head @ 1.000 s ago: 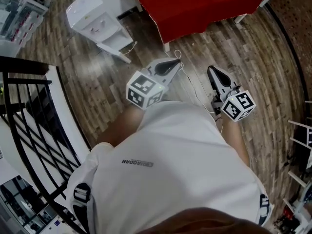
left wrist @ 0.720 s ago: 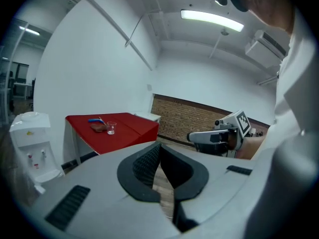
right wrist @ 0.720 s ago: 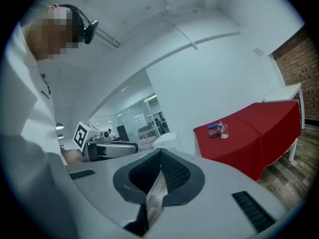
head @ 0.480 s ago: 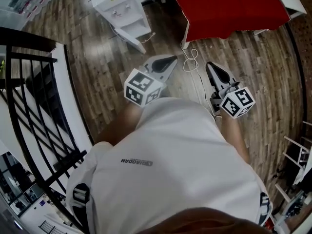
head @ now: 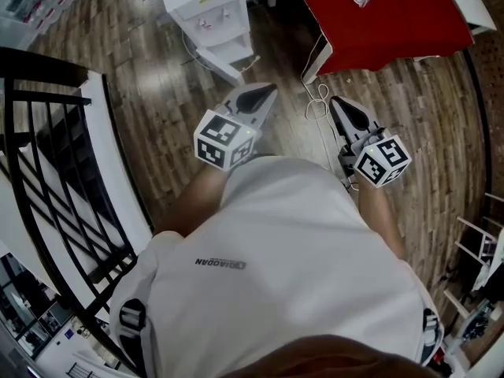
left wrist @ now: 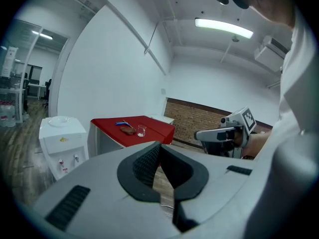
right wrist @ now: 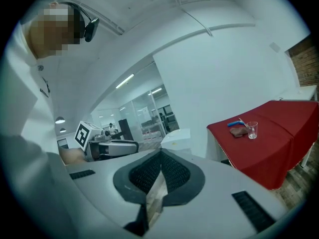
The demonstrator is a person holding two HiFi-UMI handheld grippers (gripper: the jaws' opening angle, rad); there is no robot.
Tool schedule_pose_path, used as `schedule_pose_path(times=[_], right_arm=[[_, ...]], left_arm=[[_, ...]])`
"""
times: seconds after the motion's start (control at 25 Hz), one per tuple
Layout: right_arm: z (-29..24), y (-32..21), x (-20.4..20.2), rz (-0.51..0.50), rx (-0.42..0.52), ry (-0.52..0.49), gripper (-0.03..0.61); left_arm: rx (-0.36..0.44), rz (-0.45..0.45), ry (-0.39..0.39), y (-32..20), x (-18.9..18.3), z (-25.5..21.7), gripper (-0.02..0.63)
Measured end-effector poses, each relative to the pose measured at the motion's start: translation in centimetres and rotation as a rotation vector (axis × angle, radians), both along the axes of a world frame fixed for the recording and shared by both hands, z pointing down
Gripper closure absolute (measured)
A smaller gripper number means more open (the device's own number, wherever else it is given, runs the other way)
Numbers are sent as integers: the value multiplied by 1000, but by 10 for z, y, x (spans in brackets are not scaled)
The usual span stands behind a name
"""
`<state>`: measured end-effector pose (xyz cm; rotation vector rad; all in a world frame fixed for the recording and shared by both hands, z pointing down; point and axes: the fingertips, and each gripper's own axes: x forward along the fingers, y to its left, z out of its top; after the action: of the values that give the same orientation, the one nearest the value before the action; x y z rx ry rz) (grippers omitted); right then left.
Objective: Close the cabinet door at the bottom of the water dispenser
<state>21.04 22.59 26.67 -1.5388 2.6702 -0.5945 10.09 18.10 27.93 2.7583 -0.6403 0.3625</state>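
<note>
White walls (left wrist: 109,73) and a black railing (head: 39,63) border a wood-plank floor (head: 157,109) bearing a red-clothed table (head: 409,22)

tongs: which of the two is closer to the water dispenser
The left tongs: the white water dispenser stands ahead of their tips, while the right tongs sit further off, by the red table.

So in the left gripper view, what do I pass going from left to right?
water dispenser → red table → right gripper
</note>
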Motion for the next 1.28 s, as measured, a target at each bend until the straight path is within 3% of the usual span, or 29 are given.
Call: schedule_pose_path(times=[0.32,0.64,0.92,1.28], right_arm=[[5,-43,-71,12,-36,8,566],[10,-82,-133,-60,-74,28,566],[20,-119,-167,-182,-102,48,566],[21,-189,-191,-321,-101,21,566]], left_arm=[[-3,-15,-12,-41,-81,4,621],[-31,-137,-6,-72,-159,14,621],[-59,-270,6,-91,-196,26,621],[-59,-403,-13,-132,-214,23,621]])
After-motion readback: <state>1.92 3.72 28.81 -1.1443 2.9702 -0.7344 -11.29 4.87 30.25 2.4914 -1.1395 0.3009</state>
